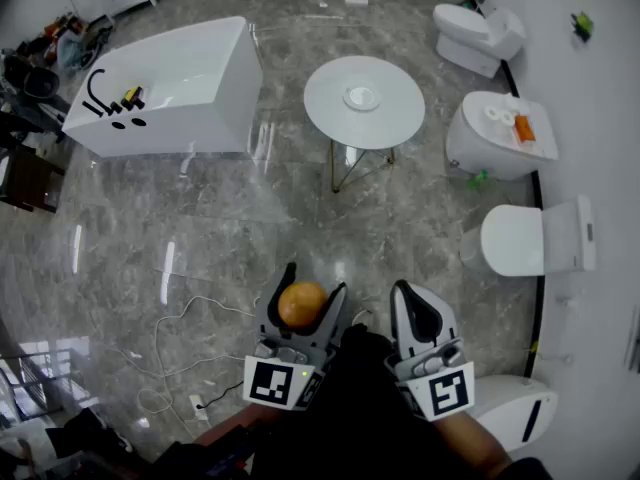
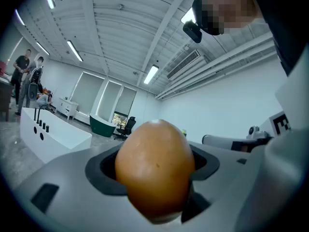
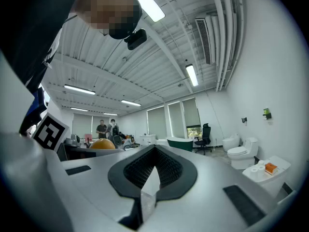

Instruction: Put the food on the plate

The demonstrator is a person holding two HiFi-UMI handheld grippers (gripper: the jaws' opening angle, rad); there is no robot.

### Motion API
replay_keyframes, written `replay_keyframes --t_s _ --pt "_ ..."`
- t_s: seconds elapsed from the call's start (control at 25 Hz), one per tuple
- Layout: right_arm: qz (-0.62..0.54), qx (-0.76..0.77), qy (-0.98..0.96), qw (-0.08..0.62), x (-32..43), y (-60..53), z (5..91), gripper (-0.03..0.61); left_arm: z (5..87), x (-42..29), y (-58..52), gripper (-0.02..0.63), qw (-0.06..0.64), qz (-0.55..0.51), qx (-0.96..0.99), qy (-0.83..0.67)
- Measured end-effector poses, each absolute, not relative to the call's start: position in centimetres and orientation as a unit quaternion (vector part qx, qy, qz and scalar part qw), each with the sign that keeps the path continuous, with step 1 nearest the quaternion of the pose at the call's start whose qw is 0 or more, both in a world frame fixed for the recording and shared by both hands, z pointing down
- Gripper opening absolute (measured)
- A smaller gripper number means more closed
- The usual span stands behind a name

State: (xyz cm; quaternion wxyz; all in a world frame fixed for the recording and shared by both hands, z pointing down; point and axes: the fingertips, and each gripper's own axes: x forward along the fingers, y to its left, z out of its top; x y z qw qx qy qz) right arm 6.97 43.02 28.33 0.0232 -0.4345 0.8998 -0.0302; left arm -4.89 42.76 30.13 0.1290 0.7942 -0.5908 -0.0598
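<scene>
My left gripper point(image 1: 314, 286) is held low at the bottom of the head view, shut on a round orange-brown food item point(image 1: 302, 305). In the left gripper view this food point(image 2: 155, 170) fills the space between the dark pads. My right gripper point(image 1: 401, 290) is beside it on the right, shut with nothing in it; its pads point(image 3: 166, 170) meet along a thin seam. Far ahead, a small white plate point(image 1: 362, 96) lies in the middle of a round white table point(image 1: 330, 88). Both grippers are well short of that table.
A white bathtub point(image 1: 170, 83) stands at the far left. Toilets point(image 1: 480, 33) point(image 1: 530, 240) and a white unit with paper rolls point(image 1: 500, 133) line the right wall. White cables point(image 1: 180, 338) lie on the grey marble floor, left of my grippers.
</scene>
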Motion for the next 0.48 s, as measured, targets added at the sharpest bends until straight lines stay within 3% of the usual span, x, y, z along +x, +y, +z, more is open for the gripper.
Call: replay_keyframes --t_s 0.48 --pt "-0.047 -0.434 0.897 0.065 10.9 42.2 28.8 0.005 31.2 -6.4 41.6 0.327 0.166 -0.099 0.747 -0.636"
